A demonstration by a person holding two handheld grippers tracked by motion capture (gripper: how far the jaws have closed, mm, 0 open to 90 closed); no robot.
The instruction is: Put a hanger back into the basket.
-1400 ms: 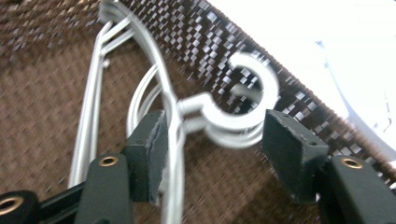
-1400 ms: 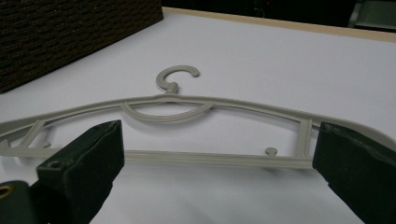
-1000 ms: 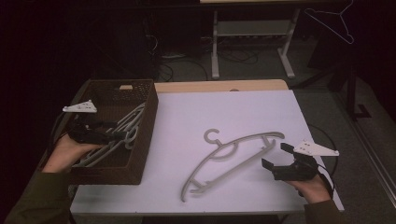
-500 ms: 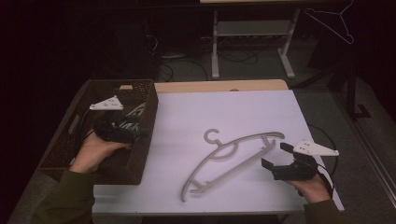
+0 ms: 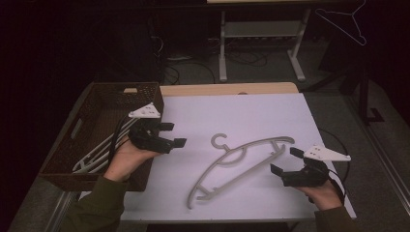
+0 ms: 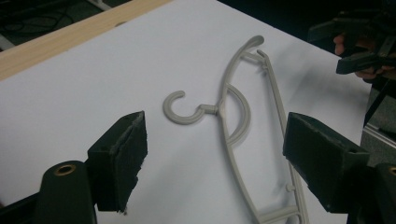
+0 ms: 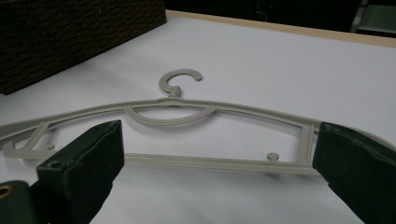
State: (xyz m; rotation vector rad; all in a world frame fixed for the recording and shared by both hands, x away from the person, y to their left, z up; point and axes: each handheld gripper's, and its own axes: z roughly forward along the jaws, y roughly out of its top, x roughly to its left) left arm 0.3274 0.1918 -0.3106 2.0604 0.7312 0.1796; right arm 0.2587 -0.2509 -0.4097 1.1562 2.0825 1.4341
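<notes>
A grey plastic hanger [image 5: 231, 150] lies flat and slantwise on the white table top [image 5: 251, 111], its hook toward the far side. My left gripper [image 5: 173, 135] hovers open at the basket's right rim, pointing at the hanger's hook [image 6: 187, 114]; nothing is between its jaws [image 6: 217, 140]. My right gripper [image 5: 286, 161] rests low near the table's front right, open and empty, its jaws [image 7: 219, 154] facing the hanger's lower bar [image 7: 196, 161] a short way off. It also appears far off in the left gripper view [image 6: 359, 46].
A dark woven basket [image 5: 92, 104] stands at the table's left edge with pale hangers [image 5: 96, 154] lying in it. A wooden strip [image 5: 227, 89] borders the table's far edge. Beyond it are a metal stand [image 5: 261, 34] and floor cables.
My left gripper has moved right, from over the basket's middle to its right rim, nearer the hanger on the table. The right gripper and the hanger have stayed put.
</notes>
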